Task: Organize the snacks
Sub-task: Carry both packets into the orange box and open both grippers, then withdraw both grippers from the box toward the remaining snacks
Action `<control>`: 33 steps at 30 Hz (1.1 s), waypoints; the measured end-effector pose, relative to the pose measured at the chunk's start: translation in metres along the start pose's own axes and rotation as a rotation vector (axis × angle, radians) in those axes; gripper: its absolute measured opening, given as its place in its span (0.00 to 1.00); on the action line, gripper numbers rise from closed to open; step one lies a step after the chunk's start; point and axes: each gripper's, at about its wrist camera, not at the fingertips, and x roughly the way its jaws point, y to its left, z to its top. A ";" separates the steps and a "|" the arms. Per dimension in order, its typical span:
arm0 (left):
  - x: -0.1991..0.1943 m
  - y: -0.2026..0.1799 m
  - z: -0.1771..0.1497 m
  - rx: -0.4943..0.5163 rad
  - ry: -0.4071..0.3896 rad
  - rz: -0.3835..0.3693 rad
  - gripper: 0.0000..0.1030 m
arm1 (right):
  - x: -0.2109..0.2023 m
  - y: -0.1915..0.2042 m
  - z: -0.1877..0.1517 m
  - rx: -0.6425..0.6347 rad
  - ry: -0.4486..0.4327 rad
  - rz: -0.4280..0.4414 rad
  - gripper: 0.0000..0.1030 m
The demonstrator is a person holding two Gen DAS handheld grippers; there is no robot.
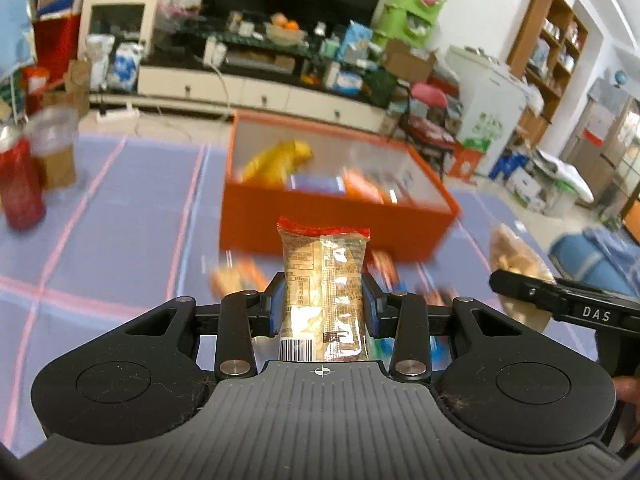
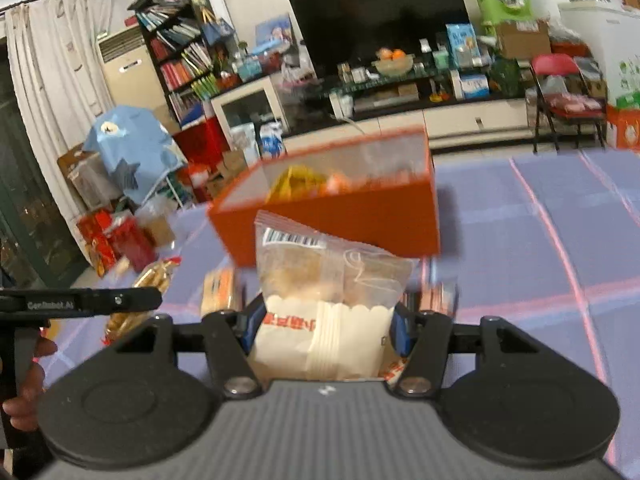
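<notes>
left gripper (image 1: 324, 304) grips a biscuit pack (image 1: 324, 280), right gripper (image 2: 326, 328) grips a white snack bag (image 2: 328, 308); both are lifted short of the orange box (image 1: 340, 220). next, probably: carry over its rim, release.

A clear, red-topped snack packet (image 1: 324, 292) and a white-bottomed clear snack bag (image 2: 332, 304) stand upright, lifted before the orange box (image 1: 336, 216) holding more snacks.
</notes>
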 end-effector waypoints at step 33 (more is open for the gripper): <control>0.051 0.010 -0.006 0.053 -0.018 0.000 0.74 | 0.055 -0.058 0.038 0.059 0.008 0.012 0.75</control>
